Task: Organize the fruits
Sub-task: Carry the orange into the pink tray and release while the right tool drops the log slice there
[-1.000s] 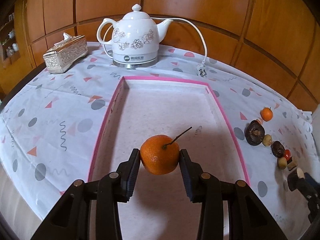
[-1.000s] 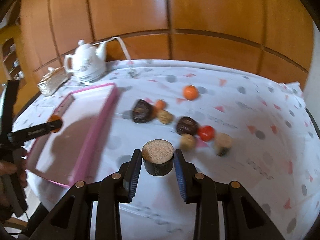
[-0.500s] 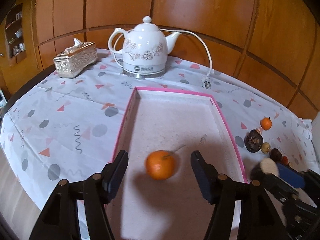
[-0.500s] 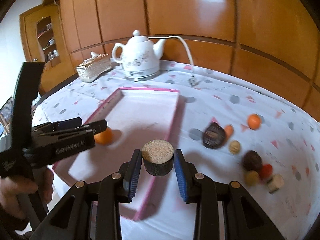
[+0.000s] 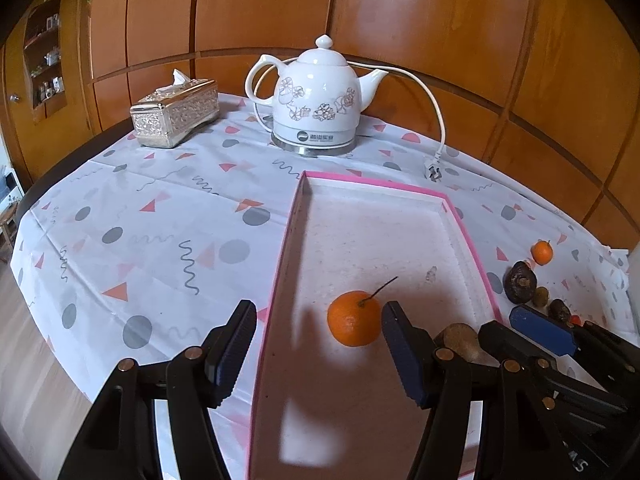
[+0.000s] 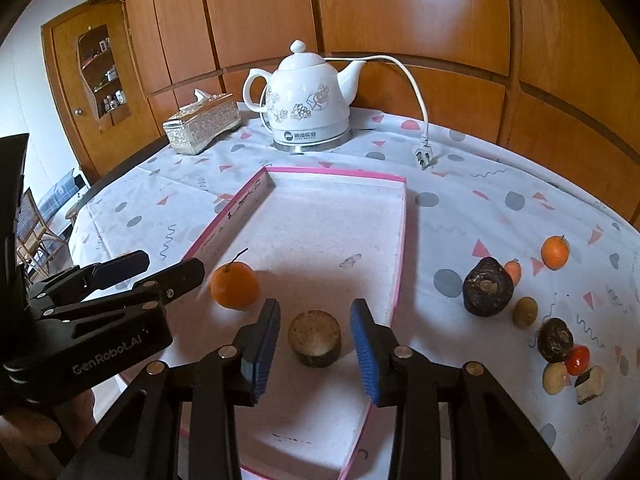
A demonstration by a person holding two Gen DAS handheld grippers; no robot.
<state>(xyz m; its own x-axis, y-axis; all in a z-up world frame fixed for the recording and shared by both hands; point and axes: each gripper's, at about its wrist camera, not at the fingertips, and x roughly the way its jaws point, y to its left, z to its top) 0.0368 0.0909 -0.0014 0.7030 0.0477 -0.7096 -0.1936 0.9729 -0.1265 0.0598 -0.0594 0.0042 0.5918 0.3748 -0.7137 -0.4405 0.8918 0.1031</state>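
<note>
A pink-rimmed tray (image 5: pixel 285 248) (image 6: pixel 401 240) lies on the patterned cloth. A stemmed orange (image 5: pixel 354 323) (image 6: pixel 234 285) rests on its floor. My left gripper (image 5: pixel 320 350) (image 6: pixel 172 263) is open just short of the orange, with nothing between its pads. A short brown cylinder with a cork-like top (image 6: pixel 315 338) (image 5: pixel 460 340) sits on the tray floor between the blue pads of my right gripper (image 6: pixel 313 350). Those jaws are opening, with a gap on each side of the cylinder.
Loose on the cloth right of the tray are a small orange (image 6: pixel 555 252), two dark brown fruits (image 6: pixel 488 288), a red one (image 6: pixel 578 359) and smaller pieces. A white kettle (image 5: pixel 316 100), its loose plug (image 5: pixel 434 172) and a tissue box (image 5: pixel 176 114) stand behind.
My left gripper opened, let go of the orange in the tray and drew back. My right gripper carried the brown cylinder left over the tray, and its pads have come off it.
</note>
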